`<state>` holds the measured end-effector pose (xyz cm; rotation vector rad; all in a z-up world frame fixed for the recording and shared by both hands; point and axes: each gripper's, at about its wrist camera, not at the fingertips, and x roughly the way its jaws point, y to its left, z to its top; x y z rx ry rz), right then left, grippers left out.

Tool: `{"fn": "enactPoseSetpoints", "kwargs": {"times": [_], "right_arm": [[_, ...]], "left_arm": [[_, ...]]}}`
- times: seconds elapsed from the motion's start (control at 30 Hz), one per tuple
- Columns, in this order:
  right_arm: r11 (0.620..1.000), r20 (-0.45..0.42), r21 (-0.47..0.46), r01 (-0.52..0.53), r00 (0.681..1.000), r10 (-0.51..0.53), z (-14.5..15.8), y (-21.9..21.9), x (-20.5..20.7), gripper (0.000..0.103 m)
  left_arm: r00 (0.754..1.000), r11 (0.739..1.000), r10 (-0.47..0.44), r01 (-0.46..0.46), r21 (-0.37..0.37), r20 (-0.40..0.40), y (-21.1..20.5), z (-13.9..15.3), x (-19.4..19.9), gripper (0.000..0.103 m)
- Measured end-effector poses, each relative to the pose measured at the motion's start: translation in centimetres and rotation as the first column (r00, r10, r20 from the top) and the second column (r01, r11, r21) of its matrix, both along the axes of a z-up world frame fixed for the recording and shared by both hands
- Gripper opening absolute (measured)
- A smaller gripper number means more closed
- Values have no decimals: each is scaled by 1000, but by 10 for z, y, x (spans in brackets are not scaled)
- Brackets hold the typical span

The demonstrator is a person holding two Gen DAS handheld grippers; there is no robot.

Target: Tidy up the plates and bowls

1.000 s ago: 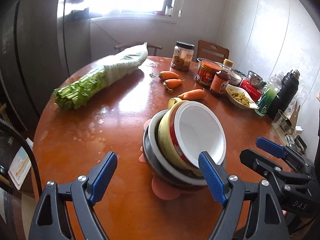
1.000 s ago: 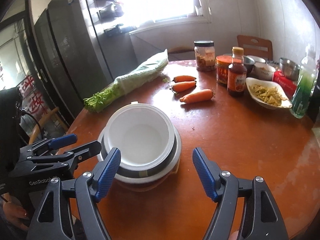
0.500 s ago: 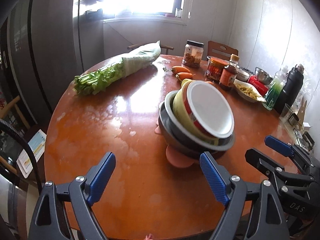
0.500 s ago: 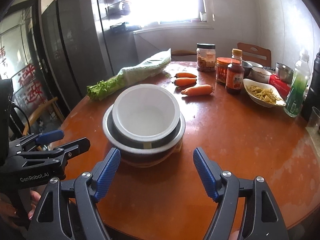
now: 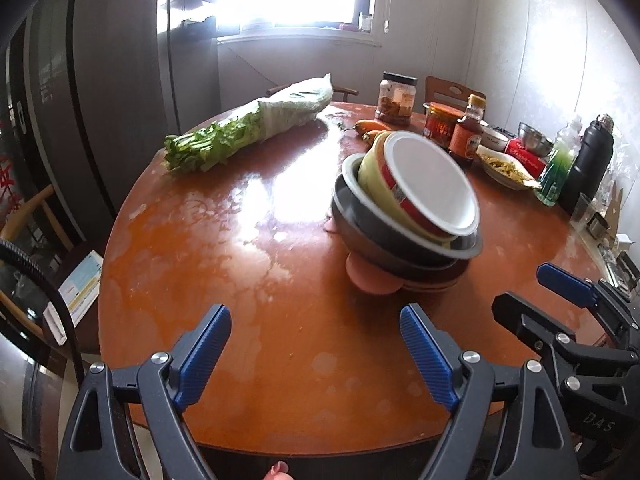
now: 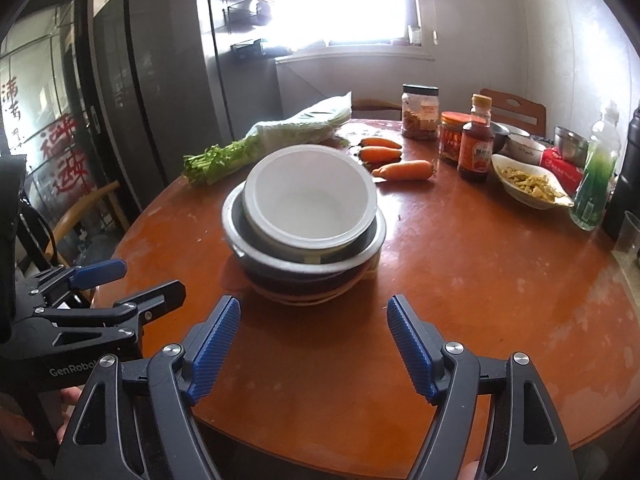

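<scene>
You have pulled both grippers back from the bowl stack (image 6: 304, 224) since a second ago, so more of the worktop (image 6: 460, 280) shows in front of it. Your left gripper (image 5: 316, 354) and right gripper (image 6: 314, 344) hang with jaws released, grasping nothing. The white-lined bowl (image 6: 310, 204) sits empty, nested on top mid-worktop; the white dish (image 6: 532, 188) holds yellowish food.

Bare table (image 6: 460, 280) lies before the bowl stack (image 6: 304, 220); carrots (image 6: 404, 170) and bottles (image 6: 476, 152) crowd behind it.
</scene>
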<state>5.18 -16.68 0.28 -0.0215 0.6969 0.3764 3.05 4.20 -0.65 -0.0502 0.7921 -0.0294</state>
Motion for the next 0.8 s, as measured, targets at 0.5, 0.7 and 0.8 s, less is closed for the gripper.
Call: {"fn": "enactPoseSetpoints", "kwargs": {"times": [0.5, 0.7, 0.8], "right_arm": [[999, 65, 3, 45, 997, -45, -11, -13, -36, 79], [998, 86, 2, 66, 994, -66, -11, -16, -47, 80], [998, 89, 1, 69, 994, -69, -15, -14, -54, 80]], "left_arm": [[1000, 1000, 22, -22, 7, 4, -1, -17, -28, 86], [999, 999, 36, -36, 19, 10, 0, -20, -37, 86], [1000, 999, 29, -29, 27, 10, -4, -24, -40, 86]]}}
